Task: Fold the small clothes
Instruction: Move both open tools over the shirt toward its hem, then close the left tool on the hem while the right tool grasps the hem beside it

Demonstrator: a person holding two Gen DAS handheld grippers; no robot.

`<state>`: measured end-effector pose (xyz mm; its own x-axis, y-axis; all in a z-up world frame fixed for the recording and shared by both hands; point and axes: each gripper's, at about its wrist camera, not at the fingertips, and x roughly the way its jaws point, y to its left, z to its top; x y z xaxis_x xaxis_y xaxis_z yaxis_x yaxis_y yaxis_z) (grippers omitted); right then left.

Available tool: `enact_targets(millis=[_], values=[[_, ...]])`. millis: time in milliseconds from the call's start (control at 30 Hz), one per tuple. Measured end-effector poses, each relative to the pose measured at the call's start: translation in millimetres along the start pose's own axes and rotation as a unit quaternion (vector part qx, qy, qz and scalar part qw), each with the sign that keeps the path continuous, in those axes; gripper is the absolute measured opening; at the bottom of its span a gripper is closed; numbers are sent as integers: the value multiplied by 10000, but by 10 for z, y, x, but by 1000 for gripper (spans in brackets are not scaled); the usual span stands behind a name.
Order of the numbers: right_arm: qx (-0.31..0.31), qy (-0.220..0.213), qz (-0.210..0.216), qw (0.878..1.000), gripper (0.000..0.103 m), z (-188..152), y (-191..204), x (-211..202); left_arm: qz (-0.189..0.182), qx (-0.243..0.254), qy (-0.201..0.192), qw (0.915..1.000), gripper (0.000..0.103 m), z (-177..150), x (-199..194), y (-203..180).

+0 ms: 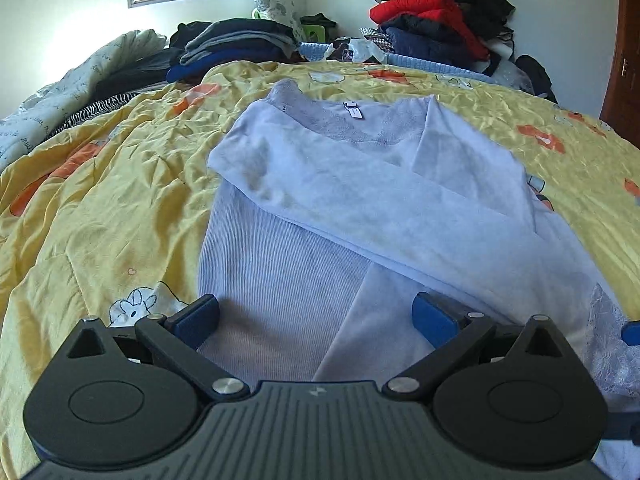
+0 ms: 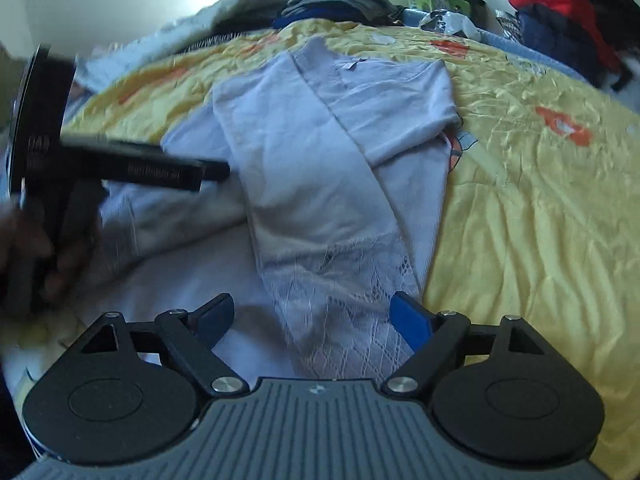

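Folding step: sleeves are lying crossed over the lilac top on the bed.
Claws: left claw and right claw are gaping wide, holding nothing.
Next: probably gripping the lower-frame hem.

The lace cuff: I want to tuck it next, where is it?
In the right wrist view the lace cuff lies low at centre, ending the folded sleeve on the top.

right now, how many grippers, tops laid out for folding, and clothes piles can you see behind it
Tools: 2, left tool and right tool, both open
Tops laid out: 1, pale blue top on the yellow quilt
Clothes piles behind: 2, dark folded stack and red jacket heap
Total: 5
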<state>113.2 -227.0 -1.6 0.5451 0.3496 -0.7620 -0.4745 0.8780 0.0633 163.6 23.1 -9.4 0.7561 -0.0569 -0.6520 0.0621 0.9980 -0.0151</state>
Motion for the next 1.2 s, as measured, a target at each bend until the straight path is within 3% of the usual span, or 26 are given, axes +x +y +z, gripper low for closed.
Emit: enact_targets(millis=[100, 233, 333, 400, 467, 533, 633, 733, 867, 967, 1100, 1200], values=[[410, -52, 139, 9990, 82, 76, -53, -112, 2, -1, 1, 10000, 103, -1, 3, 0], [475, -501, 379, 9969, 90, 179, -2, -296, 4, 1, 2, 10000, 103, 1, 10, 9], [164, -334, 355, 9987, 90, 146, 110, -190, 1, 7, 1, 10000, 103, -7, -15, -5], [65, 32, 263, 9996, 90, 102, 122, -27, 0, 11, 0, 10000, 103, -6, -11, -11], [-155, -88, 286, 9994, 100, 2, 136, 7, 0, 7, 1, 10000, 103, -5, -15, -11], [-219, -29, 232, 9995, 101, -19, 179, -11, 9, -3, -5, 10000, 103, -7, -20, -6], [438, -129, 666, 9967, 96, 7, 22, -167, 12, -85, -49, 10000, 103, -48, -165, 41], [1571, -182, 1317, 9786, 98, -30, -401, -320, -519, -581, 46, 9970, 103, -155, -394, 324], [3333, -37, 1977, 9219, 98, -251, -1069, -336, -1523, -1796, 376, 9712, 103, -285, -560, 896], [4069, 109, 2312, 8837, 97, -425, -1332, -292, -2188, -2601, 671, 9381, 103, -345, -562, 1213], [4293, 337, 2670, 8621, 99, -447, -1424, -137, -3092, -2962, 954, 8986, 103, -440, -447, 1326], [4340, 530, 3002, 8478, 99, -390, -1422, -54, -3573, -3060, 1214, 8740, 103, -481, -353, 1300]])
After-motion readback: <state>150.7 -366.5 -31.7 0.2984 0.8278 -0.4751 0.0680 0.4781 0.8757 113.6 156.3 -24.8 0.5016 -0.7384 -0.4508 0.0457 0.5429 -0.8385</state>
